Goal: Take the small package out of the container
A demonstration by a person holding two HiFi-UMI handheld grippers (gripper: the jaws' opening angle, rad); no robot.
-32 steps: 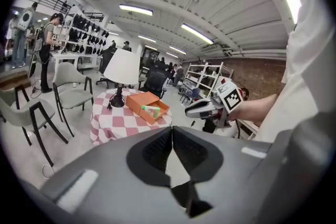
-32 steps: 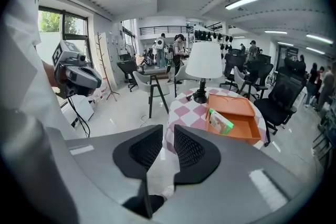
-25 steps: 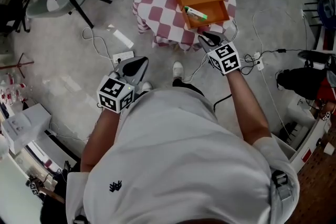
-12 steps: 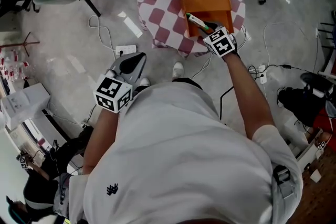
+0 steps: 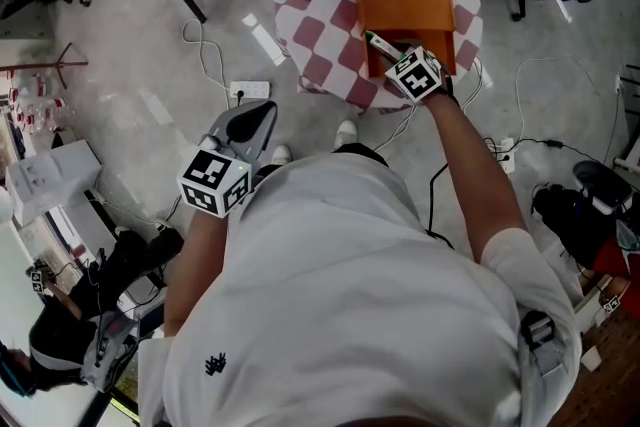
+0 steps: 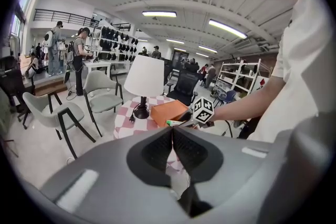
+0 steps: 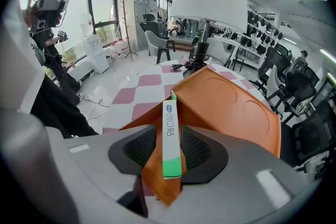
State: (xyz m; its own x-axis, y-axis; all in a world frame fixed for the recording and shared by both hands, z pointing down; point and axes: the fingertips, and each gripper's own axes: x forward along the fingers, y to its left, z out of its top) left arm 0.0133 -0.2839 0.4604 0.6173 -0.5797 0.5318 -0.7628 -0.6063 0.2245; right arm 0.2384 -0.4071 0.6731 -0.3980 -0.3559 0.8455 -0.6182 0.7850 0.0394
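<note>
On the table [image 5: 318, 27], at the near edge of the container [image 5: 408, 5], the right gripper [image 5: 392, 55] pinches the package [image 7: 169, 136]. The package is not yet out. I judge that the grasp is made, so the next move calls for a lift clear of the wall without dragging the container. The package stands on edge, long axis along the jaws, green end toward the gripper. The left gripper [image 6: 171, 136] is pressed together on nothing, well apart.
</note>
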